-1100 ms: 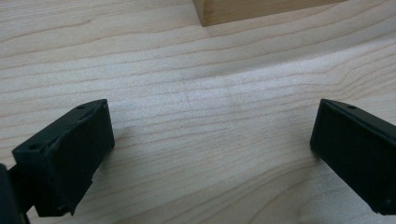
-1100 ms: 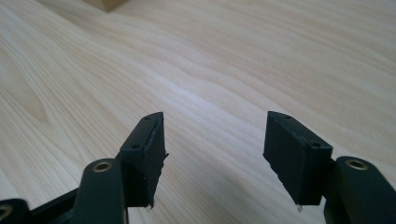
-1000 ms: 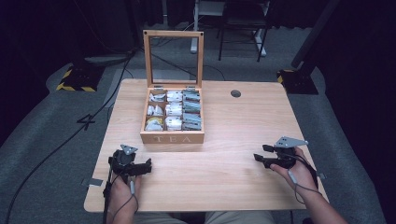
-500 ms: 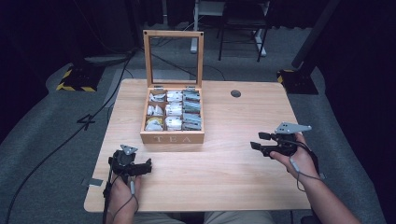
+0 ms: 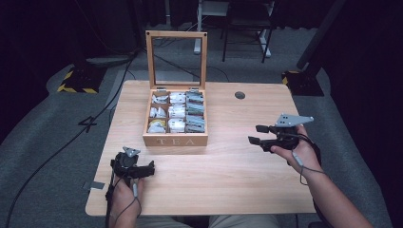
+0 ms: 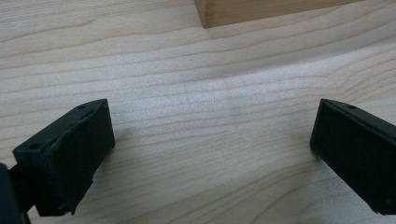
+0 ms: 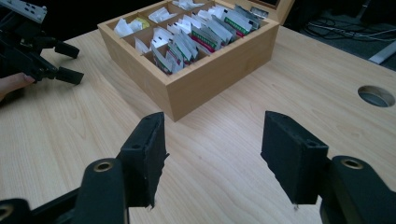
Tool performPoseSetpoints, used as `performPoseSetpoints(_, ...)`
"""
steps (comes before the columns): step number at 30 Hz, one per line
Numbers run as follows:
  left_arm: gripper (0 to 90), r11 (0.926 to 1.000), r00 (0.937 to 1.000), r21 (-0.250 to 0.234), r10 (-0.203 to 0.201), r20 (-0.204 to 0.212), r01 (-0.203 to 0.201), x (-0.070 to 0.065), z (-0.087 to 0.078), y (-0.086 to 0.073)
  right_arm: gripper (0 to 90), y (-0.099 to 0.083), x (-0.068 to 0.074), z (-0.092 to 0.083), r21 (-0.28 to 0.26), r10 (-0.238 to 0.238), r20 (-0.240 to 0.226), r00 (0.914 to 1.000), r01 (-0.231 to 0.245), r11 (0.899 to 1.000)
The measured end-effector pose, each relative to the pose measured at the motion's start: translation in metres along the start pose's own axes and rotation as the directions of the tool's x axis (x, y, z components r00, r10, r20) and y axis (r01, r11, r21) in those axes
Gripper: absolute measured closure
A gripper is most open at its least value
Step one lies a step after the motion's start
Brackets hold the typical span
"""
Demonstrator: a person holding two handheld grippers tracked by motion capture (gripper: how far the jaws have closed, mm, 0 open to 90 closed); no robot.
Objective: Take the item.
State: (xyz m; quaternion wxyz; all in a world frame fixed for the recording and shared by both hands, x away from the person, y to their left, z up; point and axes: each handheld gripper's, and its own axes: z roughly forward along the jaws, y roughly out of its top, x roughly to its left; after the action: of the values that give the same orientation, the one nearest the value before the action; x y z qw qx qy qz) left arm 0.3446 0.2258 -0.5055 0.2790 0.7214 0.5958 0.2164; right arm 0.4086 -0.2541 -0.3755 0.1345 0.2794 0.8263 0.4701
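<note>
Jaws wide and empty, my right gripper (image 5: 255, 134) faces the open wooden tea box (image 5: 175, 140), ready for its sachets (image 7: 205, 32).

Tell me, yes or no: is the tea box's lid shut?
No, in the high view the glass-paned lid stands upright at the back of the tea box, leaving the tea bags uncovered.

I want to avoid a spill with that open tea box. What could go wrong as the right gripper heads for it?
The right gripper, jaws open and empty, could knock the upright lid or push the tea box across the table. The packets stand tightly packed, so the jaws might pinch several together.
</note>
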Motion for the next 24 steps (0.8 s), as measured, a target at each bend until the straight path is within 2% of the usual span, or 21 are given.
performPoseSetpoints(5,0.2,1.0,1.0,0.0,0.0,0.0,0.0,0.0,0.0,0.0,41.6,0.014,-0.001,0.012,0.005,-0.017,-0.008,0.9998,0.017,1.0)
performPoseSetpoints(10,0.2,1.0,1.0,0.0,-0.002,0.003,0.002,0.0,0.0,0.0,42.1,0.031,-0.001,0.028,0.009,-0.046,-0.037,0.9983,0.046,0.999)
performPoseSetpoints(13,0.2,1.0,1.0,0.0,-0.003,0.003,0.003,0.0,0.0,0.0,42.3,0.044,0.001,0.042,0.009,-0.067,-0.067,0.9955,0.068,0.998)
performPoseSetpoints(18,0.3,1.0,1.0,0.0,-0.002,0.003,0.002,0.0,0.0,0.0,42.6,0.057,0.003,0.055,0.022,-0.106,-0.078,0.9912,0.109,0.994)
performPoseSetpoints(24,0.2,1.0,1.0,0.001,0.002,0.008,-0.002,-0.001,-0.001,-0.001,43.3,0.072,0.006,0.073,0.011,-0.12,-0.096,0.9882,0.121,0.993)
